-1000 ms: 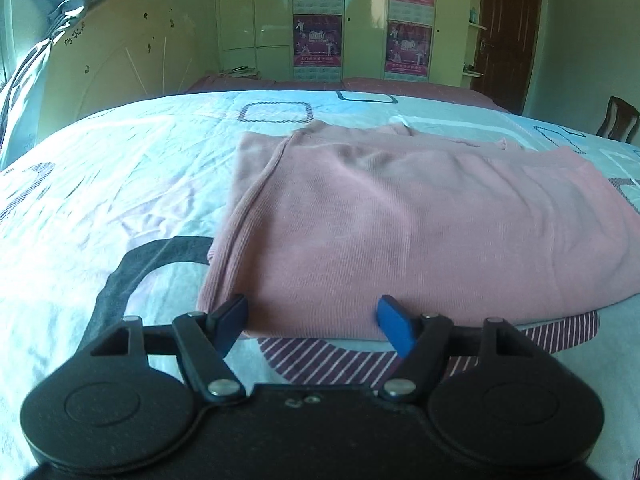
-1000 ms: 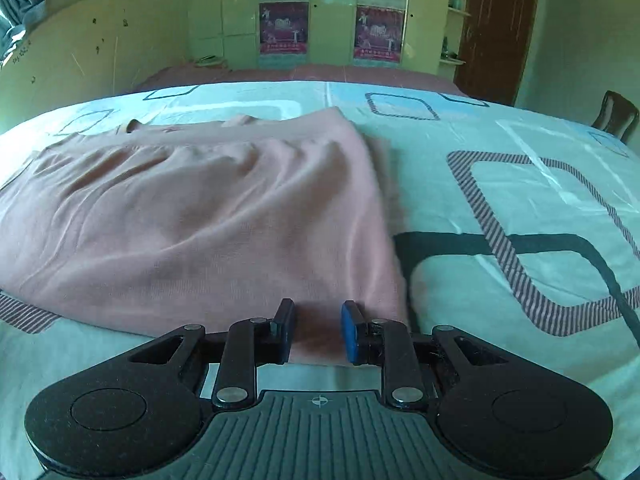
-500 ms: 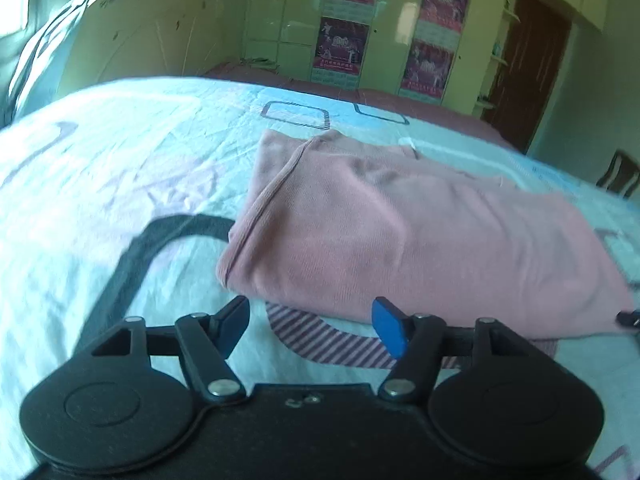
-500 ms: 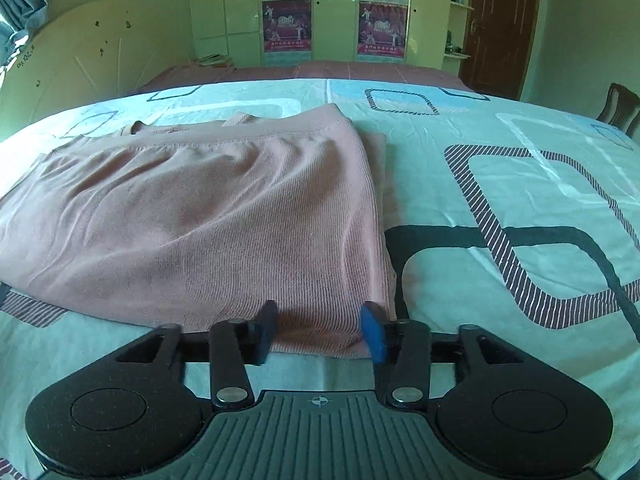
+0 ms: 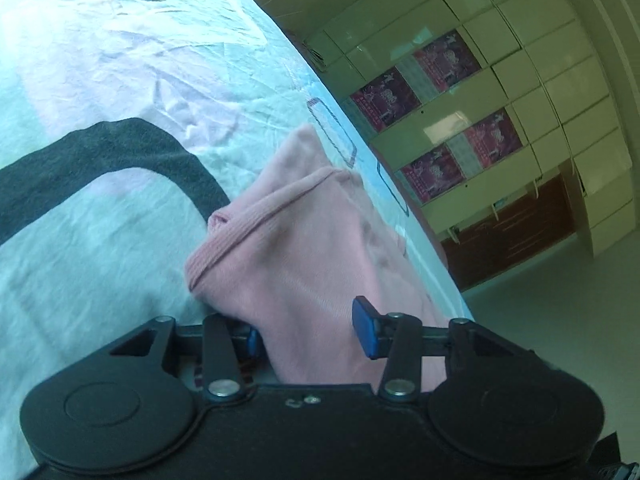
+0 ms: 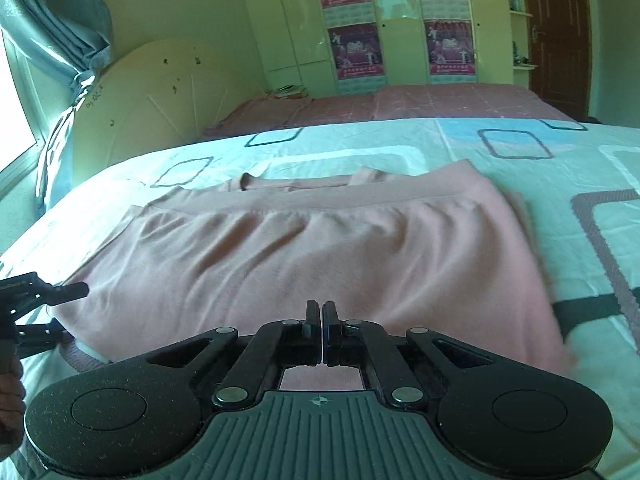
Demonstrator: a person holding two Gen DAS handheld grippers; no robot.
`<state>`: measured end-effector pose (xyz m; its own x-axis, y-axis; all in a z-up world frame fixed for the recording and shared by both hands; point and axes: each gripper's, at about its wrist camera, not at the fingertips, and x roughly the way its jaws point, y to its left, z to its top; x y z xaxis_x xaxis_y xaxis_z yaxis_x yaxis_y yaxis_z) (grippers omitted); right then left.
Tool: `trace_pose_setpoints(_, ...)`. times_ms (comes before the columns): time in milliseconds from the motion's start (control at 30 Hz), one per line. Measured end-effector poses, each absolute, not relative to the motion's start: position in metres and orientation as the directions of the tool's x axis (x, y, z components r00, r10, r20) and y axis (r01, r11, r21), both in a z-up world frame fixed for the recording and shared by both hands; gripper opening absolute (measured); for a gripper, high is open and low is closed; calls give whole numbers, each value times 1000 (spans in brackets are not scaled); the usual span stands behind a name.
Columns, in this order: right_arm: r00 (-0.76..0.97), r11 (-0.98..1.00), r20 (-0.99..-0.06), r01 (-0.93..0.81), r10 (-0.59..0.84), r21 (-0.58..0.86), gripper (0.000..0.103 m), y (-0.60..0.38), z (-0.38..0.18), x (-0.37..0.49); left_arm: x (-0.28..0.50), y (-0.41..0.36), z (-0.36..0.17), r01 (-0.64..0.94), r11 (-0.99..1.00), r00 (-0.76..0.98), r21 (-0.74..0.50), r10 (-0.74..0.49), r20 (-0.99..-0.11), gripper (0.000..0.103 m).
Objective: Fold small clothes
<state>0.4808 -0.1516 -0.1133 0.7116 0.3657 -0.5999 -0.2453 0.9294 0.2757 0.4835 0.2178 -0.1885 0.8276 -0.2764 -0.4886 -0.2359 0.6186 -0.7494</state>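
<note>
Right gripper [image 6: 321,330]: jaws together at the near hem of the pink ribbed-knit garment [image 6: 312,256]; can't tell if any cloth is pinched. Left gripper [image 5: 306,330]: rolled sideways, jaws closing around the garment's left corner, pads not yet pressing. Garment lies on the bed's pale blue patterned cotton sheet [image 6: 520,148], already folded to a flat rectangle, soft wrinkles, ribbed band along the far edge. Probably one more fold left, then smoothing. Glossy cream wardrobe [image 6: 400,20] beyond.
</note>
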Motion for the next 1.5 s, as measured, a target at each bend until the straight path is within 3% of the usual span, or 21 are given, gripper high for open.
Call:
trace_pose_setpoints(67,696,916,-597,-281,399,285,0,-132,-114,496,497,220,-192,-245,604,830,-759,-274,-486,34)
trace_pose_setpoints(100,689,912,-597,-296,410,285,0,-122,-114,504,501,221,-193,-247,604,829,-758,-273,-488,26)
trace_pose_setpoints(133,683,908,-598,-309,419,283,0,-113,-114,509,507,221,-194,-249,610,824,-752,-274,-495,10)
trace_pose_setpoints(167,677,904,-599,-321,428,283,0,-105,-115,516,510,222,-195,-253,615,821,-747,-272,-502,8)
trace_pose_setpoints(267,666,894,-596,-345,449,287,0,-86,-117,528,500,216,-179,-172,670,866,-722,-246,-434,7)
trace_pose_setpoints(400,617,906,-672,-362,409,219,0,-68,-146,540,498,230,-202,-231,606,845,-762,-264,-466,11)
trace_pose_setpoints(500,626,909,-666,-352,407,224,0,-70,-147,538,499,237,-206,-221,562,848,-797,-292,-441,13)
trace_pose_setpoints(800,620,902,-664,-368,419,225,0,-73,-147,536,500,218,-175,-169,654,864,-737,-261,-430,8)
trace_pose_setpoints(900,605,892,-661,-370,443,259,0,-79,-145,539,505,192,-144,-113,719,866,-686,-268,-423,8)
trace_pose_setpoints(1033,662,880,-586,-288,468,377,0,-122,-126,531,515,137,-98,2,807,843,-591,-319,-433,8)
trace_pose_setpoints(1300,787,862,-503,-69,357,503,0,-280,-93,498,533,-39,-57,278,889,735,-364,-441,-516,8)
trace_pose_setpoints(1367,785,844,-507,-38,356,535,0,-317,-92,490,544,-91,-73,325,886,644,-331,-464,-608,14)
trace_pose_setpoints(1400,773,837,-519,-29,365,546,0,-331,-93,489,550,-118,-86,342,889,590,-304,-455,-667,30)
trace_pose_setpoints(1433,758,835,-539,-11,366,550,1,-343,-95,489,552,-139,-99,349,893,552,-283,-440,-708,54)
trace_pose_setpoints(1467,747,835,-565,26,349,550,19,-357,-97,487,550,-152,-105,355,895,530,-268,-429,-731,62)
trace_pose_setpoints(1500,750,832,-572,52,332,552,38,-369,-98,482,544,-158,-105,371,888,535,-273,-445,-718,63)
